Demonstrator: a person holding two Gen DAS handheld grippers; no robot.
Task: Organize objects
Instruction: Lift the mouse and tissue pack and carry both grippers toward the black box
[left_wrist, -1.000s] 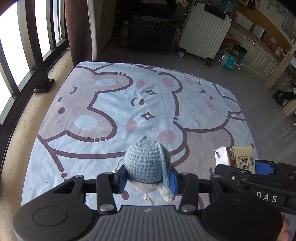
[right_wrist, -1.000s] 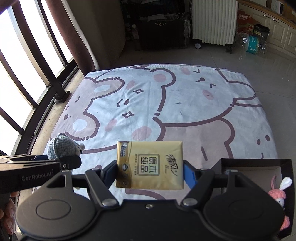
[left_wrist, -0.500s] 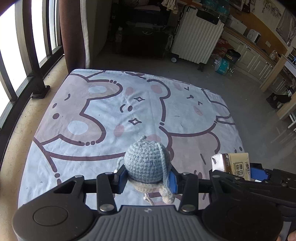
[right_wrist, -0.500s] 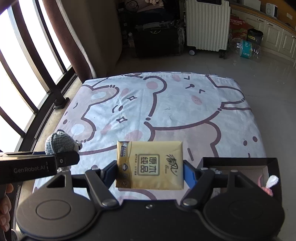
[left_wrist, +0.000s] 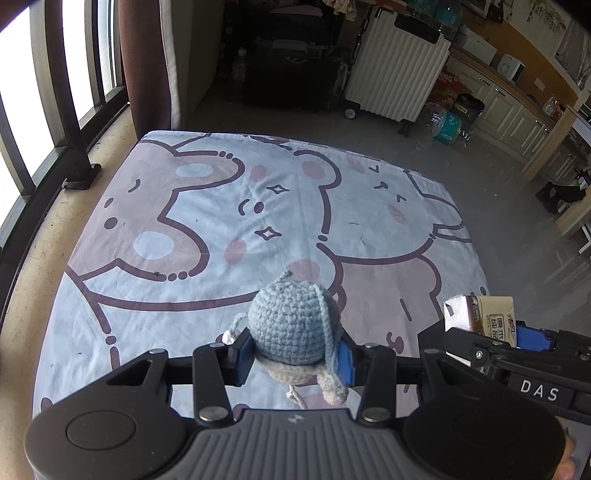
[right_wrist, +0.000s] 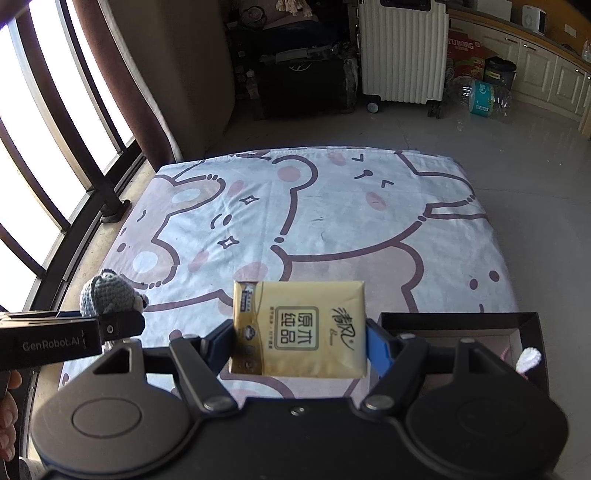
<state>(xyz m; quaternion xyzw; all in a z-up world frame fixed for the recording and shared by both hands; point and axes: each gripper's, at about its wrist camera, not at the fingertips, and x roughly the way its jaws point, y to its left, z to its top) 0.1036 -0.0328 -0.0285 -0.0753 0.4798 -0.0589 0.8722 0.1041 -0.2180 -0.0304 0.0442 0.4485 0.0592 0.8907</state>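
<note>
A blue crocheted toy (left_wrist: 291, 325) with a grey underside hangs above the blanket, and my left gripper (left_wrist: 293, 350) is shut on it. The same toy (right_wrist: 109, 295) shows at the left of the right wrist view, atop the left gripper's fingers. My right gripper (right_wrist: 299, 343) is shut on a yellow tissue pack (right_wrist: 299, 328), held flat and clear of the blanket. That pack (left_wrist: 480, 321) also appears at the right of the left wrist view. A black open box (right_wrist: 461, 321) lies at the blanket's near right corner with a pink and white toy (right_wrist: 528, 360) inside.
The cartoon-bear blanket (left_wrist: 221, 221) covers the floor. Window bars (left_wrist: 70, 92) and a brown curtain (left_wrist: 144, 62) stand at the left. A white suitcase (left_wrist: 399, 62) and dark furniture (left_wrist: 291, 81) sit beyond the far edge. A person's fingers (right_wrist: 9, 413) show at the lower left.
Both grippers have drawn back and risen a little with their loads, so more of the room shows beyond the blanket. The grips are unchanged.
</note>
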